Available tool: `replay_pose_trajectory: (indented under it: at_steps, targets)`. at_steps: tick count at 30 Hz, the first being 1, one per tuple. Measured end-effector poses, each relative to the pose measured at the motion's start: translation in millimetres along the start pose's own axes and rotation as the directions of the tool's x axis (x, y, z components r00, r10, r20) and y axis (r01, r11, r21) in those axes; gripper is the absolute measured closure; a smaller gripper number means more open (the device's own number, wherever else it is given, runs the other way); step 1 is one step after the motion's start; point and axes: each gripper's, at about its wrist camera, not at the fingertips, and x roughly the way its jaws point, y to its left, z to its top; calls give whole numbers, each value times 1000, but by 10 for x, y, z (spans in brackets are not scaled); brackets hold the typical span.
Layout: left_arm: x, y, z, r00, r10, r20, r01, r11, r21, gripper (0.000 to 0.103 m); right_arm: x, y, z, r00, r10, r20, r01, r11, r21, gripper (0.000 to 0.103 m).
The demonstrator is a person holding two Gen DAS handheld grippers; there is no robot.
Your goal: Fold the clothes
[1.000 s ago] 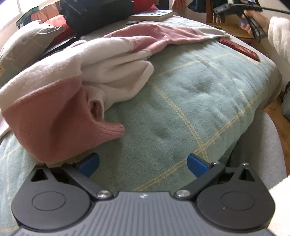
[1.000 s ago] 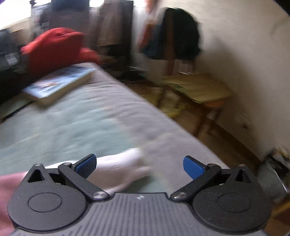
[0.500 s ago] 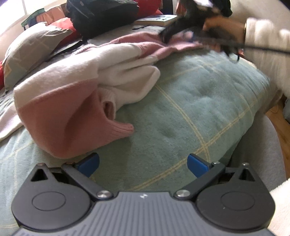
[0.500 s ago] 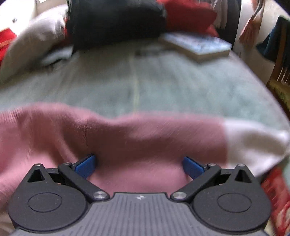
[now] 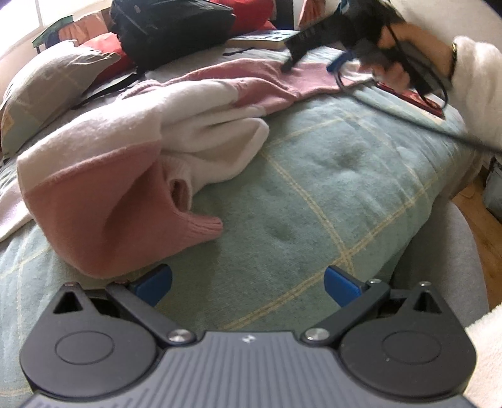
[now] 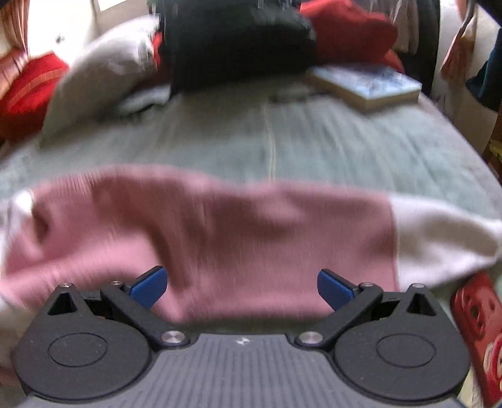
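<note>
Where the green checked bedspread (image 5: pixel 329 175) covers the bed: sweater (image 5: pixel 131 147), pink and white, lying crumpled across the left and middle of the spread, one pink sleeve with white cuff stretched flat toward the right edge. Same sleeve (image 6: pixel 219 238) filling the foreground of the right wrist view, blurred.

Behind the sweater, near the head of the bed: black bag (image 5: pixel 169 28); grey pillow (image 5: pixel 47 84); red cushions (image 6: pixel 348 28); book (image 6: pixel 367 83), lying flat on the spread.

Beside the white cuff, at the right edge of the spread: red patterned flat item (image 6: pixel 477 332), kind not discernible.

Left gripper (image 5: pixel 248 284): jaws spread wide, nothing between them, low over bare bedspread, left blue fingertip (image 5: pixel 152 282) just beside the pink hem.

Right gripper (image 6: pixel 241 287): jaws spread wide, straddling the pink sleeve, not closed on it; contact not discernible. Also seen from the left wrist (image 5: pixel 317 64), held in a hand (image 5: pixel 404 53) with white cuffed sleeve, tips down at the pink sleeve.
</note>
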Motion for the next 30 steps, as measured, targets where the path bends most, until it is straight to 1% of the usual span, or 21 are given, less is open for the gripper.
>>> replay_pose_trajectory:
  at_steps: [3, 5, 8, 9, 11, 13, 15, 16, 18, 19, 22, 24, 27, 30]
  targets:
    - [-18, 36, 20, 1000, 17, 7, -17, 1000, -8, 1, -8, 52, 261, 997, 19, 72, -23, 998, 52, 0]
    - [-41, 70, 21, 1000, 28, 12, -27, 999, -18, 1, 92, 126, 444, 995, 6, 101, -14, 997, 78, 0]
    - [-77, 137, -7, 998, 53, 12, -53, 998, -38, 1, 343, 225, 613, 996, -48, 81, 40, 994, 98, 0]
    - [-90, 159, -18, 998, 62, 12, -62, 997, -45, 1, 456, 257, 623, 997, -50, 59, 44, 995, 91, 0]
    - [-136, 224, -46, 998, 66, 13, -65, 996, -67, 1, 600, 307, 546, 998, -68, 14, 66, 995, 74, 0]
    - [-191, 311, -71, 999, 39, 22, -37, 995, -96, 1, 664, 336, 373, 998, -64, -18, 64, 997, 39, 0]
    - [-233, 382, -78, 999, 24, 31, -20, 993, -117, 1, 701, 377, 144, 995, -88, -46, 87, 996, -24, 0]
    - [-243, 403, -77, 999, 32, 35, -27, 993, -119, 1, 697, 400, 29, 994, -97, -44, 95, 994, -58, 0]
    - [-251, 425, -68, 998, 57, 42, -52, 992, -113, 1, 616, 435, -169, 995, -102, 9, 103, 988, -117, 0]
    - [-254, 430, -61, 997, 60, 45, -54, 992, -113, 1, 563, 435, -211, 995, -97, 12, 98, 987, -125, 0]
    - [-276, 445, -51, 996, 65, 54, -59, 992, -111, 1, 390, 404, -148, 997, -65, -29, 63, 995, -75, 0]
    - [-310, 460, -62, 995, 76, 60, -68, 991, -114, 1, 204, 448, -133, 1000, -13, -3, 13, 998, -55, 0]
    - [-352, 526, -84, 995, 81, 64, -73, 990, -125, 1, -61, 648, -134, 996, 78, 42, -74, 993, -88, 0]
    - [-393, 586, -86, 992, 110, 65, -101, 987, -123, 1, -275, 932, -155, 981, 183, 64, -172, 973, -155, 0]
